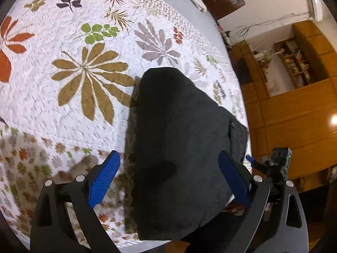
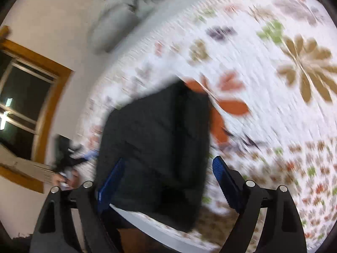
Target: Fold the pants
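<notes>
Black cloth, the pants point(image 1: 177, 147), is seen through the left wrist camera as a folded stack lying at the near edge of the bed point(image 1: 63, 109), on a white quilt printed with leaves. The big brown leaf point(image 1: 90, 80) is taken as landmark: the pants lie just to its right, with a greyer layer peeking out at their far side. The left gripper point(image 1: 169, 177) is held with its jaws spread wide; the blue pads point(image 1: 104, 177) stand on either side of the stack, and nothing is pinched between them. The wide spread is judged to suit a flat bundle that is to be straddled or let go rather than nipped. Past the pants, away from the brown leaf, the right gripper point(image 1: 271, 162) is glimpsed beside the bed's edge.

From the right wrist camera the picture is smeared. The pants point(image 2: 155, 147) are seen well apart from the same brown leaf point(image 2: 305, 69), close to an orange leaf point(image 2: 229, 105). The right gripper point(image 2: 168, 179) is likewise opened wide; its pads seem to flank the stack without pressing it, though the blur makes contact hard to rule out.
</notes>
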The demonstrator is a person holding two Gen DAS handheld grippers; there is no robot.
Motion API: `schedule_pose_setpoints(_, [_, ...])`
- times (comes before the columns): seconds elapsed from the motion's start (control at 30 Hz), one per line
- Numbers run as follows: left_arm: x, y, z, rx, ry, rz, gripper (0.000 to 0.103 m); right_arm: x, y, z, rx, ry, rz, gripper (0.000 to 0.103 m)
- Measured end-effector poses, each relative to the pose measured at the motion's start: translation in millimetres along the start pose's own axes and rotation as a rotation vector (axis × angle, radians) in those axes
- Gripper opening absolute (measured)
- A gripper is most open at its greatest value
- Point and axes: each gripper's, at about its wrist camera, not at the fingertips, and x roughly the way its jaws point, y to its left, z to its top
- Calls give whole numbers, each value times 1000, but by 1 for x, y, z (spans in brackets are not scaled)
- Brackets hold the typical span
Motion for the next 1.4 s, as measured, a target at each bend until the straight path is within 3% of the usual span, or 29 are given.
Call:
schedule_pose_setpoints(0.1, [3,2,-6,-13,-5,-44,94,1,12,17,27,-65,176,87])
schedule_pose_setpoints(0.23, [8,2,-10,-16,-7,-94,94,36,-3,37,95,-41,250,87])
schedule_pose_setpoints(0.37, [13,4,-9,-14,3,-86,94,64,-48,37,188,-15,184,68])
schedule_pose_setpoints(0.4, [14,6,-8,-16,10,-84,94,66,-56,34,204,-7,188,68])
schedule_pose_setpoints(0.47, [17,8,-5,-11,16,-78,94,57,-61,29,221,-25,216,71])
schedule_pose_setpoints(0.5, [18,9,-4,-8,20,-76,94,50,-60,27,217,-35,220,83])
schedule_pose_setpoints(0.57, [20,11,1,-5,42,-91,94,30,-60,16,196,-51,187,92])
schedule_pose_setpoints(0.67, [25,15,8,-5,97,-145,94,16,-70,1,214,22,161,100])
schedule_pose_setpoints(0.77, [36,22,18,-30,169,-204,95,20,-81,-8,256,112,179,100])
schedule_pose_setpoints(0.87, [43,25,26,-37,182,-201,95,31,-85,-11,258,157,218,100])
schedule_pose_setpoints(0.97, [55,28,31,-64,227,-258,95,47,-82,-14,241,211,273,100])
schedule_pose_setpoints(1.2, [90,21,29,-15,330,-231,96,65,-76,-14,208,252,276,100])
schedule_pose_setpoints(1.27, [96,15,26,14,336,-225,94,66,-76,-13,200,260,276,100])
schedule_pose_setpoints(1.3, [98,14,25,17,337,-214,90,70,-74,-10,201,261,277,100])
schedule_pose_setpoints(1.33, [100,14,25,18,338,-207,80,69,-73,-10,205,260,283,100])
schedule_pose_setpoints(1.4, [103,14,23,8,333,-199,75,73,-68,-9,193,260,286,100])
